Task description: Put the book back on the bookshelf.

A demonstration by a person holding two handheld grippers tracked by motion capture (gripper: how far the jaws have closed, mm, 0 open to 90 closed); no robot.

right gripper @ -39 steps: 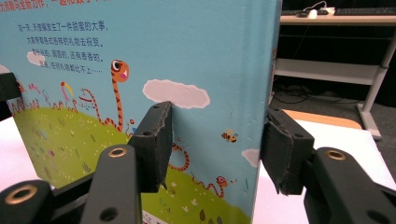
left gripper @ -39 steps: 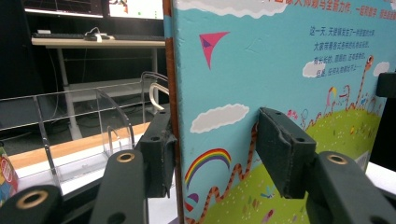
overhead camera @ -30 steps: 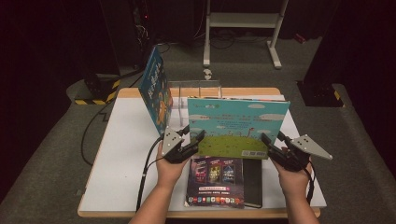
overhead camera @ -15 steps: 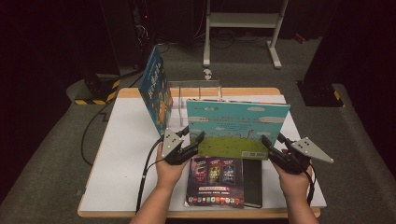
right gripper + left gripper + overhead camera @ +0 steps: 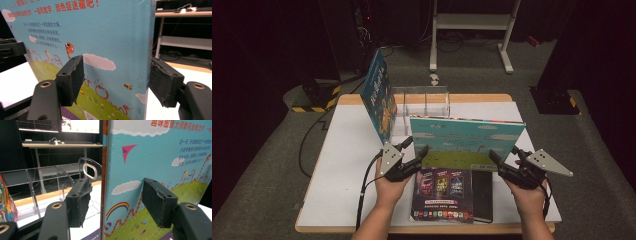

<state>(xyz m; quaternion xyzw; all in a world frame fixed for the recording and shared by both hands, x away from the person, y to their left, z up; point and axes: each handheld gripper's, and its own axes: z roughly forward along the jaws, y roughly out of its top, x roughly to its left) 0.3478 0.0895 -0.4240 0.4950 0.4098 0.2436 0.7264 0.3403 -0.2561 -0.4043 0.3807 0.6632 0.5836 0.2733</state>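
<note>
At the table's (image 5: 337,200) near edge lies a flat dark book (image 5: 444,195). Just behind it the picture book (image 5: 464,142) stands upright, mid-table. The left gripper (image 5: 414,150) and right gripper (image 5: 502,159) straddle its two side edges, jaws just opened, released, pads apart from the cover. Farther back stand a clear rack (image 5: 422,102) and a second upright book (image 5: 379,100).
</note>
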